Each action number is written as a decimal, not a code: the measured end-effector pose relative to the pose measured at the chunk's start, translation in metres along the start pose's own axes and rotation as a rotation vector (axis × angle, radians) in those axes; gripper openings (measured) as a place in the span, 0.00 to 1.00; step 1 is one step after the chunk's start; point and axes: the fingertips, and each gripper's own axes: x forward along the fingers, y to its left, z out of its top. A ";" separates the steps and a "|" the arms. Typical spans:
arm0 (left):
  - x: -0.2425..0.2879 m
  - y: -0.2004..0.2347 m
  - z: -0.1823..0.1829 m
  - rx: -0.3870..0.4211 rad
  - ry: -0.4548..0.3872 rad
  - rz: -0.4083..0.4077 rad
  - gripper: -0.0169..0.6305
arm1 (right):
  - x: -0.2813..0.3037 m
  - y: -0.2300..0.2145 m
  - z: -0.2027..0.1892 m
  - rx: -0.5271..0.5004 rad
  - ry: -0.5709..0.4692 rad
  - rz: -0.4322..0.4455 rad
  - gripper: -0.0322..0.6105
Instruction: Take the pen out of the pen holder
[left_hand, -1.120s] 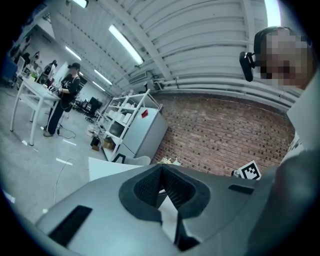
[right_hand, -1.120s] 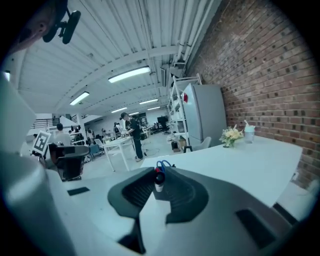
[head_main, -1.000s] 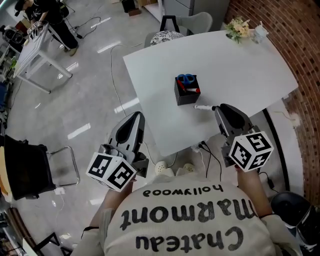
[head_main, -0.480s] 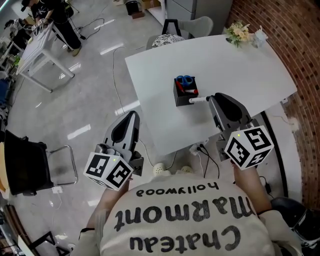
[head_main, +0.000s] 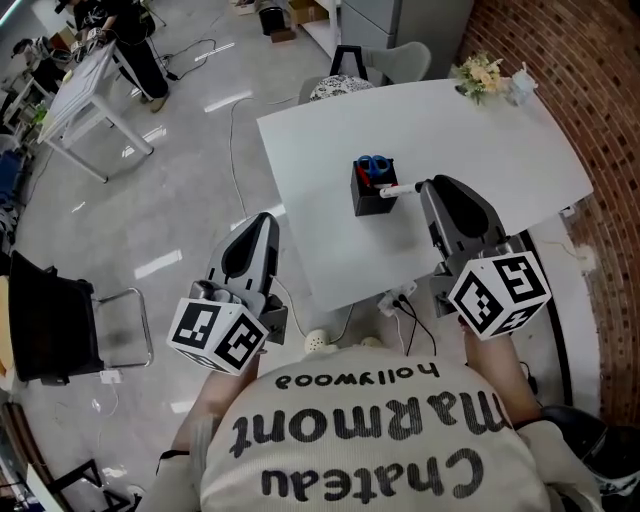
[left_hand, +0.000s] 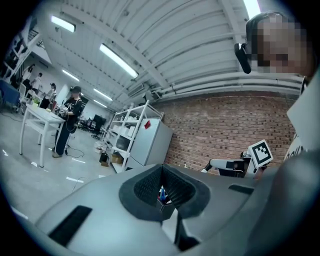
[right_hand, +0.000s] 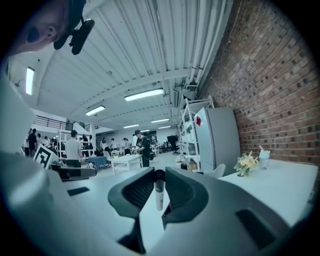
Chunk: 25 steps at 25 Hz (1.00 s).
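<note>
Head view: right hand-held gripper (head_main: 424, 188) is over the white surface (head_main: 480, 140), right of frame centre, jaws closed on a white pen (head_main: 400, 188). The pen lies roughly level and sticks out leftward from the jaw tips. Its far end is at the right rim of the black pen holder (head_main: 372, 197); can't tell if it touches the rim or sits just above it.

The holder stands upright near mid-surface, with blue scissor handles (head_main: 373, 160) and something red (head_main: 365, 176) inside.

Right gripper view confirms the grip: right hand-held gripper (right_hand: 160, 175) is pinched on the pen (right_hand: 159, 195), which runs straight between the pads with its dark end past the tips.

Left hand-held gripper (head_main: 263, 220) is at lower left of frame, off the surface edge and over the floor, well apart from the holder. In the left gripper view its jaws (left_hand: 162, 172) are together with nothing between them; the holder shows only far off through the notch.

Step, as I read it: the pen is secured and looks out of the compartment, so this is the clear-away part of the removal.

The next move likely calls for drawing the pen rightward, away from the rim, with the grip kept firm. It should then go down on bare surface beside the holder. Risk: the pen end could clip the rim and tip or slide the holder, since the left gripper isn't bracing it.
</note>
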 end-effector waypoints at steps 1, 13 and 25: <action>0.000 0.000 0.002 0.003 -0.004 0.003 0.03 | -0.001 0.001 0.002 -0.003 -0.007 -0.001 0.16; 0.000 0.000 0.028 0.037 -0.057 0.039 0.03 | 0.003 0.002 0.017 -0.027 -0.049 0.008 0.16; -0.003 0.009 0.035 0.025 -0.086 0.061 0.03 | 0.014 0.002 0.015 -0.037 -0.037 0.012 0.16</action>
